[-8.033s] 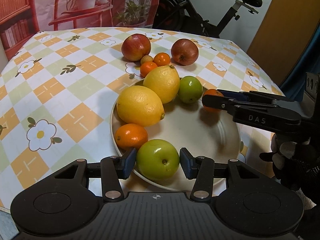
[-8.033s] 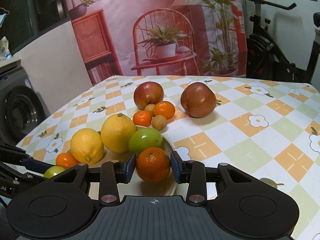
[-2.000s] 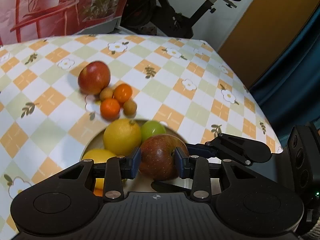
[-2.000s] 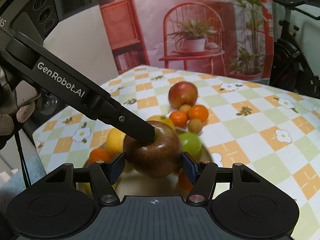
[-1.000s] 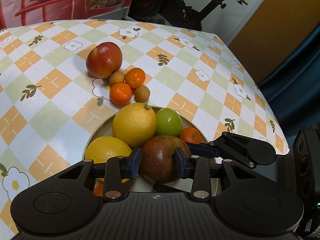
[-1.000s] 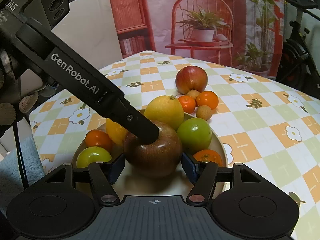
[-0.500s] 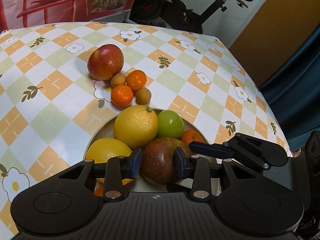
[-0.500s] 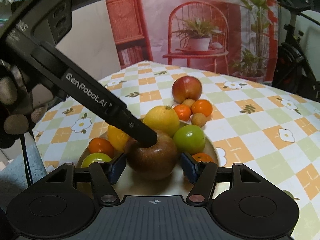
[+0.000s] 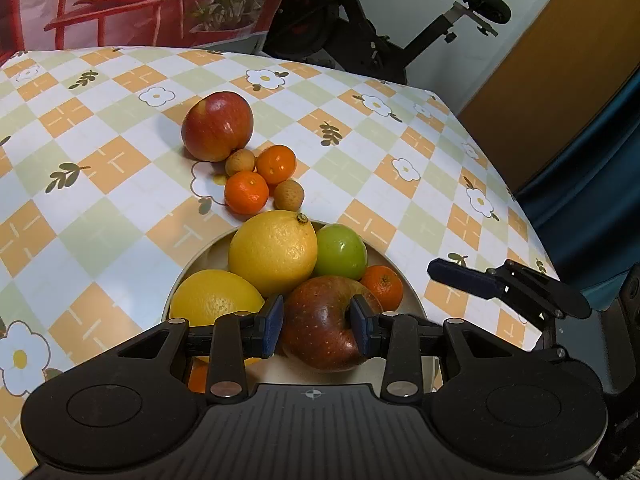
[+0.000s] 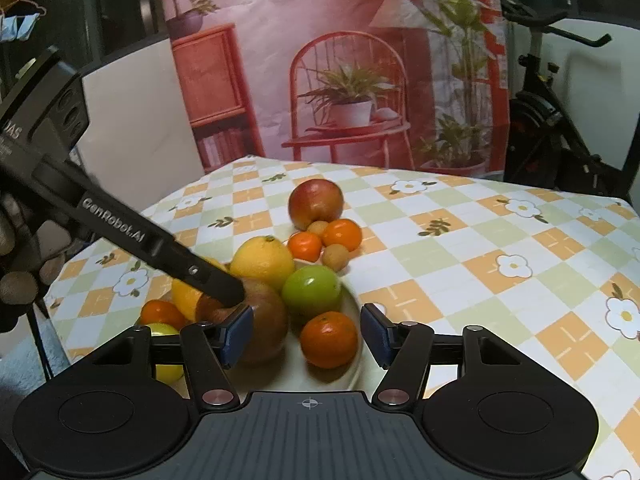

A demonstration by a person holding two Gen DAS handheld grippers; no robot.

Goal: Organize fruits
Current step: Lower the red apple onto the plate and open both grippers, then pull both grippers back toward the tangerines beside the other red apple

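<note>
Dark red apple [image 9: 320, 322]: set on the cream plate [image 9: 404, 286] at its 6 o'clock edge in the left wrist view; roughly round, no clear long axis; the stem dimple is turned toward 3 o'clock, under the right-hand pad.
Left gripper [image 9: 316, 326]: jaws narrowed onto the dark red apple, both blue pads pressed against its sides; pitched steeply down at the plate.
Right gripper [image 10: 306, 336]: jaws held partly apart with nothing clamped; a small orange [image 10: 329, 339] is seen between the pads without contact; the dark red apple lies against the left pad's outer side.
Neighbours: two lemons [image 9: 273, 253] at 10 to 12 o'clock of the apple, a green fruit [image 9: 341, 251] at 1 o'clock.
Off the plate: a red apple [image 9: 218, 126], two small oranges and two brown fruits, clustered on the checked desk [image 9: 120, 208] at 12 o'clock.
Hidden: the apple's underside and the plate's near rim are covered by the left gripper's body; a green fruit and an orange at the plate's left are partly cut off in the right wrist view.
Hand [image 10: 18, 252]: gloved, blurred, wrapped around the left gripper's handle at 9 o'clock.
</note>
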